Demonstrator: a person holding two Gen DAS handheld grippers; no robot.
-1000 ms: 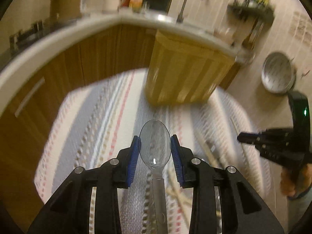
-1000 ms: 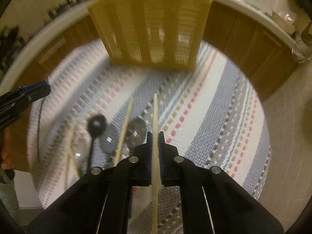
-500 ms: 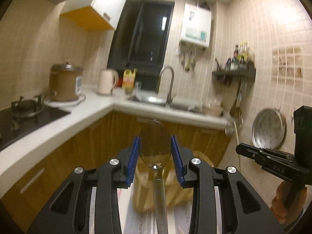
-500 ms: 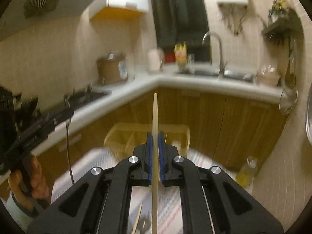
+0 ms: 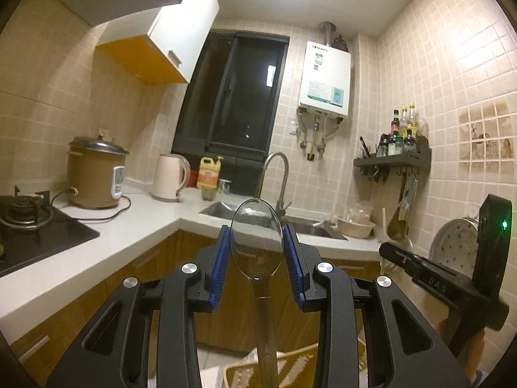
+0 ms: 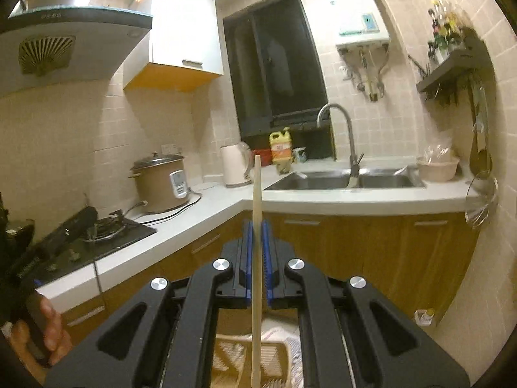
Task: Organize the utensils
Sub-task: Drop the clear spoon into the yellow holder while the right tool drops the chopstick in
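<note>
Clear spoon [image 5: 257, 242] clamped by its bowl between the blue pads of the left tongs [image 5: 257, 249], handle running back under the tongs, held level in the air above the counter [image 5: 97, 252]. Chopstick [image 6: 257, 226] pinched tight in the right tongs [image 6: 257, 236], tip pointing forward toward the sink [image 6: 342, 179].

Wooden tray [image 6: 245, 355] low beneath the tongs, on a striped mat [image 6: 284, 339]; contents hidden behind the tongs. Pink basin [image 6: 437, 168] right of the sink holds crumpled clear plastic. Wall shelf [image 5: 392, 160] carries a cluster of bottles.

Counter is white, L-shaped, over brown cabinets. On it: rice cooker [image 5: 95, 177] plugged in, pale kettle [image 5: 169, 177], yellow soap bottle [image 5: 210, 174] by the dark window. Gas hob [image 5: 26, 223] at far left. Water heater [image 5: 324, 80] on the tiled wall above the tap.
</note>
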